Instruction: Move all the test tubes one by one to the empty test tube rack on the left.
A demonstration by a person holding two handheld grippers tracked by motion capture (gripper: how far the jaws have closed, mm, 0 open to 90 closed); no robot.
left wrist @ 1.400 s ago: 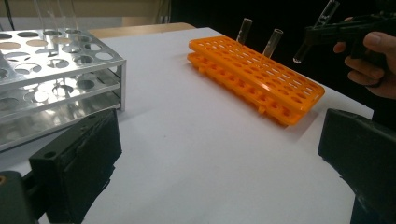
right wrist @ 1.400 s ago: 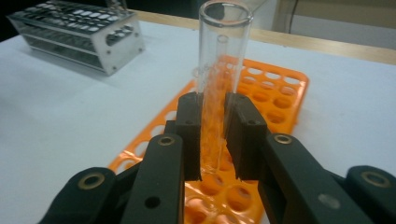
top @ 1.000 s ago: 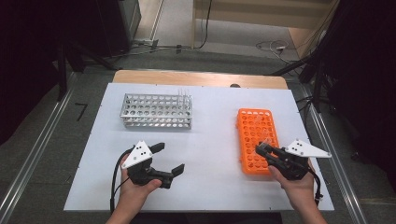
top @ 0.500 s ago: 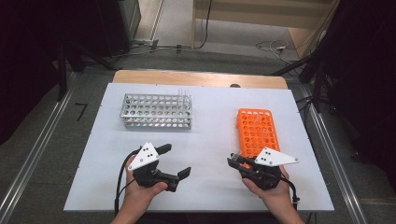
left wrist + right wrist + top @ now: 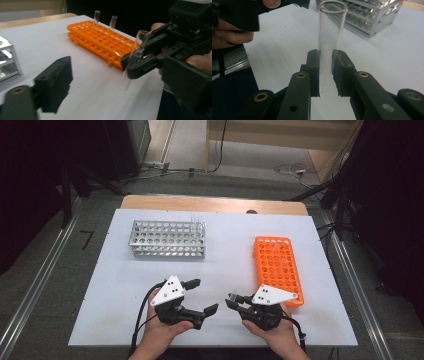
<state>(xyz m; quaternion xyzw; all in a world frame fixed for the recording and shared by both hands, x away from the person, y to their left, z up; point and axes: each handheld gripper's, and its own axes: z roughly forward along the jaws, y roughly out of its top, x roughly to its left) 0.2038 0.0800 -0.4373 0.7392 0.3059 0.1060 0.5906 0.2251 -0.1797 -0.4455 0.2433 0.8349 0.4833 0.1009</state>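
Observation:
My right gripper point(image 5: 233, 299) is shut on a clear glass test tube point(image 5: 329, 37), which stands upright between its pads point(image 5: 313, 65). In the left gripper view the same tube point(image 5: 136, 56) hangs tilted in the right gripper point(image 5: 133, 63), close in front. My left gripper point(image 5: 202, 296) is open, with one of its fingers point(image 5: 53, 82) at the lower left. Its jaws have just been closing a little, with nothing between them. The two grippers face each other near the table's front edge. An orange tube rack point(image 5: 277, 265) lies to the right of them.
A metal tube rack point(image 5: 167, 239) stands at the back left with thin tubes point(image 5: 196, 222) at its right end. Two glass tubes point(image 5: 96, 17) stand at the far end of the orange rack point(image 5: 100, 41). The white table top point(image 5: 225, 255) ends just behind both hands.
The right gripper has moved left from over the orange rack to the front middle, carrying the tube. The left gripper has shifted right, towards it.

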